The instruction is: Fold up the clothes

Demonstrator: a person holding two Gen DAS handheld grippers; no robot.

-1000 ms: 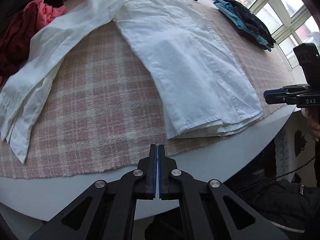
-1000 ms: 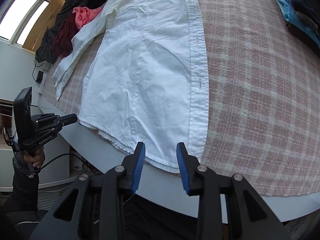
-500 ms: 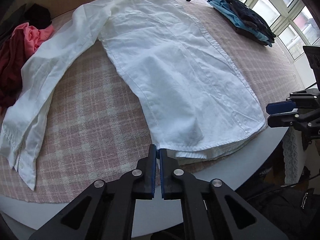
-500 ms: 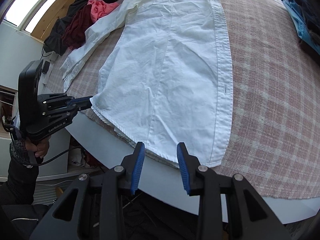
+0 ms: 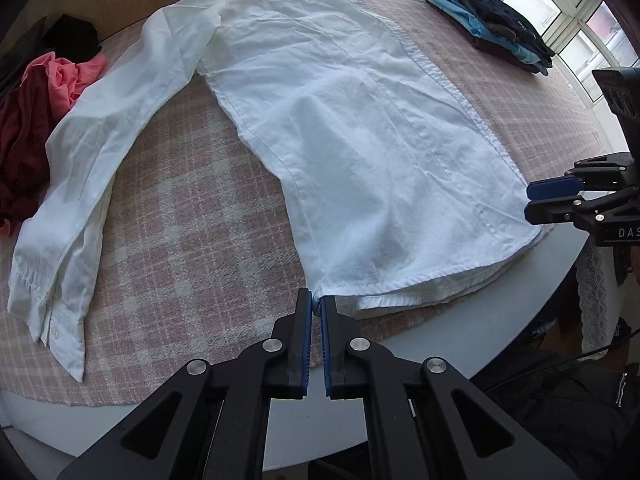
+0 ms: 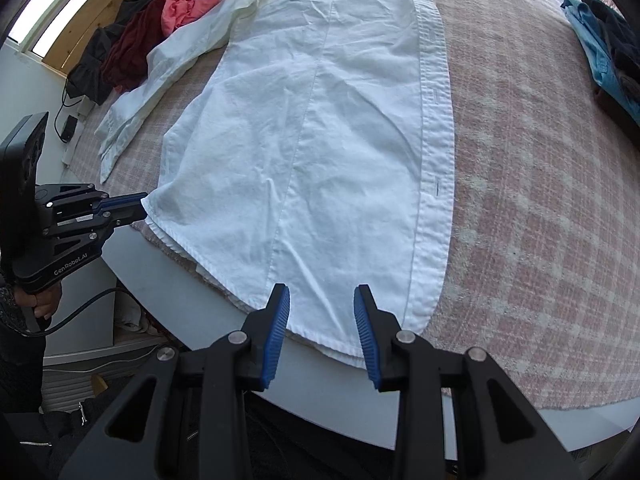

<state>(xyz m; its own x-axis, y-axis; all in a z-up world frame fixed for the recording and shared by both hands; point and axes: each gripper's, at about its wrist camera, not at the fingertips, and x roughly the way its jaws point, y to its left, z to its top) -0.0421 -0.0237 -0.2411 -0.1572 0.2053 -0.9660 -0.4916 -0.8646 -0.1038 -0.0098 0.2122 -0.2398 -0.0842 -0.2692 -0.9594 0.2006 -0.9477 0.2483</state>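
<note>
**Hem corners, both hand-held grippers at the near edge**

Left hand-held gripper (image 5: pixel 316 304): I read the jaws as clenched, tips right at the left hem corner of the white shirt (image 5: pixel 360 140). A scrap of hem seems to sit between the tips; I cannot confirm a true pinch from this view.

Right hand-held gripper (image 6: pixel 322 308): jaws released, partly apart, straddling the hem near the button placket (image 6: pixel 434 128). Pads are not pressing on cloth.

Shirt lies flat on the plaid cloth (image 5: pixel 180 220) over the round surface (image 6: pixel 192 280). Its long axis runs straight away from me, hem nearest, collar far. The hem overhangs the cloth's edge a little, close to the surface rim. Each hand-held gripper is nearer its own corner, so neither needs to cross.

One sleeve (image 5: pixel 92 168) trails out to the left, cuff near the cloth's edge.

Open room: bare plaid to the right of the placket, also between sleeve and body. My judgement: a hem-to-collar fold has a clear path forward.

Far left: a heap of red and pink clothes (image 5: pixel 44 92). Far right: a stack of dark and blue garments (image 5: pixel 488 24), well apart from the shirt.
</note>
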